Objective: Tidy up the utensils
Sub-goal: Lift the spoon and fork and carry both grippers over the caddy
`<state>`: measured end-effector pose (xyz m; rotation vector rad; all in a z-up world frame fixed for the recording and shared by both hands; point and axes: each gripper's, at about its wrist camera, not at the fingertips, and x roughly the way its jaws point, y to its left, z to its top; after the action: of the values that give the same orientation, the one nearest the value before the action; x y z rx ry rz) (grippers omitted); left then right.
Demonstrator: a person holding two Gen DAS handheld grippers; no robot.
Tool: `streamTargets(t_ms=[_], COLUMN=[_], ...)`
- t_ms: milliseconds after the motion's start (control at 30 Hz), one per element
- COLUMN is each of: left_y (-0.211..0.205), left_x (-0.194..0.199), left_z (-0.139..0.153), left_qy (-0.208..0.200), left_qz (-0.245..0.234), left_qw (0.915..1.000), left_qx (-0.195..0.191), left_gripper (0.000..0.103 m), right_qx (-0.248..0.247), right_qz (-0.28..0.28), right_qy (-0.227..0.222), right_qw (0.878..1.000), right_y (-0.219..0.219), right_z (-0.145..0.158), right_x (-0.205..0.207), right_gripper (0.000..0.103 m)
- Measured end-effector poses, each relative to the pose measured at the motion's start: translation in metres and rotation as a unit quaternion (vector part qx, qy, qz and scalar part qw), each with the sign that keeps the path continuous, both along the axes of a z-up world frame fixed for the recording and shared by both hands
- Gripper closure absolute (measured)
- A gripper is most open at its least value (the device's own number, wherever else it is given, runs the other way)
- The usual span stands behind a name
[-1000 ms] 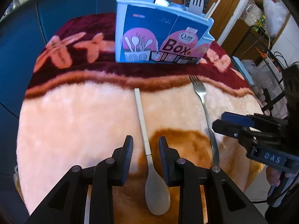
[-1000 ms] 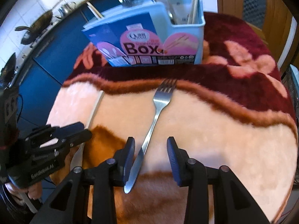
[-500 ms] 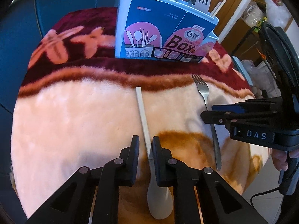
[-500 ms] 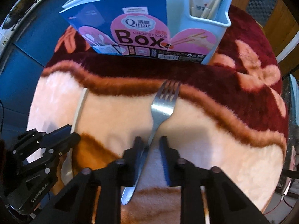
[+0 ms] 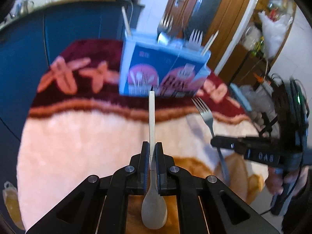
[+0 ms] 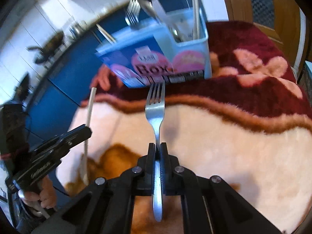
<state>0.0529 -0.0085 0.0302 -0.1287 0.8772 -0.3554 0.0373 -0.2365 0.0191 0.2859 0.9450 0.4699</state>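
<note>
Left tongs (image 5: 152, 152) clamp the spoon (image 5: 152, 120) mid-handle; right tongs (image 6: 157, 152) clamp the fork (image 6: 155, 113), tines forward

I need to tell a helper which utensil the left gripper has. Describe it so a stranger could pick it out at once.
Start at the blue utensil box standing on the plush red and cream blanket. In front of it, the left gripper is shut on a long spoon, its handle pointing at the box. It is pale and matte with an oval bowl, unlike the shiny metal fork in the right gripper.
</note>
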Motion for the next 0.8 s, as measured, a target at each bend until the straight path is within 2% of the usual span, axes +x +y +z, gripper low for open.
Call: streamTargets(t_ms=[67,333,433,567,800], left_y=[0.0,-0.005,-0.004,-0.003,-0.006], left_x=[-0.004,-0.009,0.001,0.024,0.058], left_z=[0.009,0.045,0.057,0.07,0.101], left_qy=[-0.025,-0.129,-0.152,-0.162,-0.215], left_qz=[0.006,0.029,0.036,0.047,0.075], left_qw=[0.9997,0.9911,0.9876,0.9854,0.9731], left_qx=[-0.006,-0.009,-0.013,-0.023,-0.035], left_gripper=[0.097,0.097,0.097,0.097,0.097], right_qx=[0.01,0.027,0.016,0.017,0.017], right_qz=[-0.014,-0.05,-0.052,-0.058,-0.064], right_qy=[-0.052,-0.161,-0.188,-0.215,-0.231], right_qw=[0.998,0.985,0.981,0.975,0.971], right_y=[-0.004,-0.009,-0.007,-0.011,-0.02], right_z=[0.007,0.033,0.041,0.05,0.054], right_x=[-0.016,-0.027,-0.024,-0.017,0.0], right_gripper=[0.097,0.097,0.097,0.097,0.097])
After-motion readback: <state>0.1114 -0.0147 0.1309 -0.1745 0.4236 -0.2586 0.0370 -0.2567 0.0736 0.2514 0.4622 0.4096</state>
